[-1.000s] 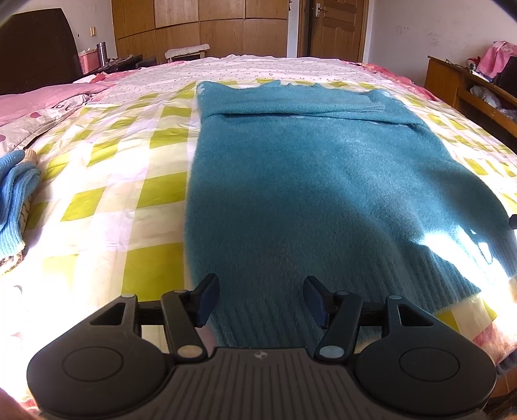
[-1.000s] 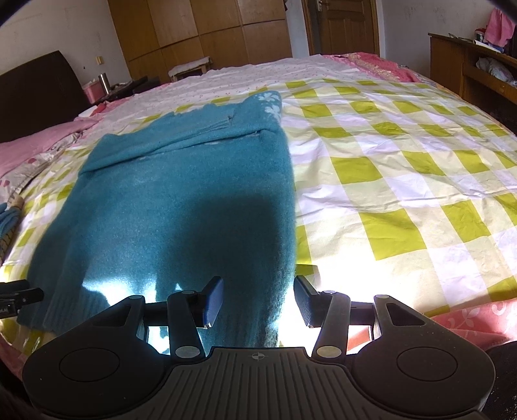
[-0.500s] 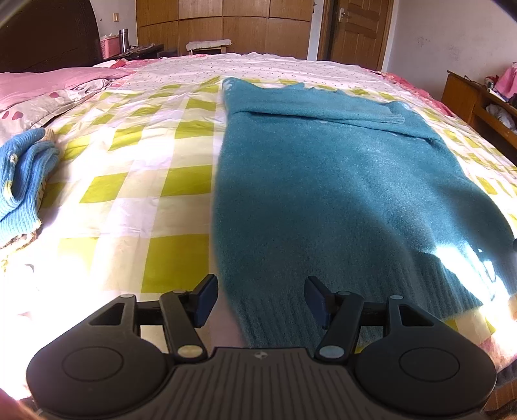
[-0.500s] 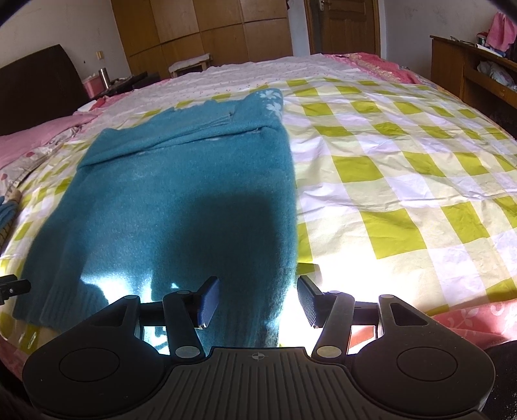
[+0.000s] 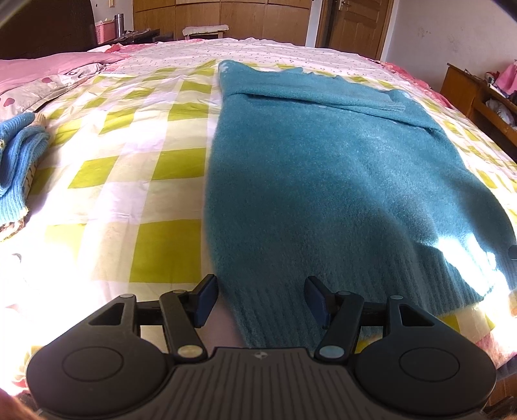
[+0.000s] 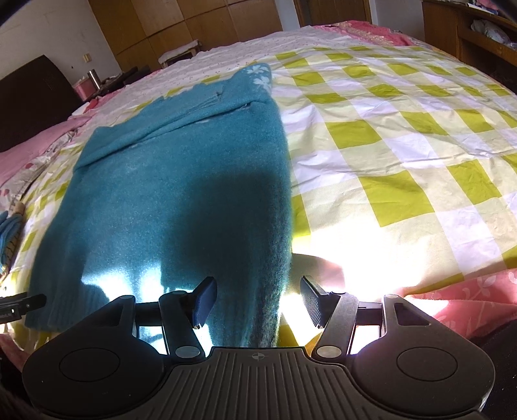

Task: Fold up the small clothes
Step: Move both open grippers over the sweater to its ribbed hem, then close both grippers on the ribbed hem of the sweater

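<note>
Since a second ago the left gripper (image 5: 260, 300), jaws wide and empty, has slid to the fuzzy teal knitted sweater (image 5: 323, 181) hem's 7 o'clock corner, while the right gripper (image 6: 255, 302), equally agape, straddles its 5 o'clock corner; pinch both corners evenly.

sweater (image 5: 323, 181): fuzzy teal knit, matt and kinda hairy, ribbed band along the bottom edge of the frame
bedsheet (image 5: 135, 168): thin woven cotton-looking cloth, green/white check, lightly creased, no shine
blue knit (image 5: 16, 174): chunkier ribbed wool-type cloth, far left of the frame
left gripper (image 5: 260, 300): matt black plastic body with ridged grooves, small shiny metal pivot pins
right gripper (image 6: 257, 302): same matt plastic, pads look grooved
wardrobe (image 5: 226, 14): smooth brown wood, slight sheen, top of frame
</note>
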Motion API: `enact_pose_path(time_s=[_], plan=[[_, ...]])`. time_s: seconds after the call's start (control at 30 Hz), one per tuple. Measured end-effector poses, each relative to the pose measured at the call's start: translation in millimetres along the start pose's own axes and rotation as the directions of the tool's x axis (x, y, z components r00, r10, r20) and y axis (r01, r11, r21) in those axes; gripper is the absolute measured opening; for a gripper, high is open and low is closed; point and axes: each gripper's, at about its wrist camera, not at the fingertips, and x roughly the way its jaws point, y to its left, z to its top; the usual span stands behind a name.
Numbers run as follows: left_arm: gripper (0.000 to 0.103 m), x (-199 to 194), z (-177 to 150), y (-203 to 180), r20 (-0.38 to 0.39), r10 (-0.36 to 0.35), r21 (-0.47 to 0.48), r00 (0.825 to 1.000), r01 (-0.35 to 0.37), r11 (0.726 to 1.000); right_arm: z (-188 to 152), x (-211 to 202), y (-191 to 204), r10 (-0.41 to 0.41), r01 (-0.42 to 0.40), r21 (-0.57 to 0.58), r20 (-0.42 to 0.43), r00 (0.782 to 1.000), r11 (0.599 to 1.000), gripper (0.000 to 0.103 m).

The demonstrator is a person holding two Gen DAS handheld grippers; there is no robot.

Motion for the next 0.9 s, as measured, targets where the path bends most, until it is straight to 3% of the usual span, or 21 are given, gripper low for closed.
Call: enact_pose_path(time_s=[0.2,0.37,0.73,0.83,0.9], plan=[[0.065,-1,-1,1,0.003,-0.014,-0.005,1.0,0.014,1.0,-4,0,1,0.07,-0.07,0.023,-0.042,0.997,0.997,0.057],[0.065,-2,-2,5,-0.001,-0.005,-0.033,1.0,0.005,0.999,-5,5,1,0.068,-0.066,0.043,-0.061,0.996,0.997,0.044],[0.063,-2,-3,13,-0.026,0.024,-0.092,0.999,-0.026,0.995,-6,6,1,0.076,-0.072,0.057,-0.061,0.995,0.996,0.045],[0.048,-3,-2,12,-0.016,0.005,-0.09,1.0,-0.006,0.996,-7,5,2,0.087,-0.083,0.058,-0.059,0.994,0.995,0.04],[0.025,-5,-1,13,-0.011,-0.02,-0.102,1.0,0.019,0.995,-7,6,1,0.105,-0.1,0.073,-0.068,0.992,0.992,0.028]])
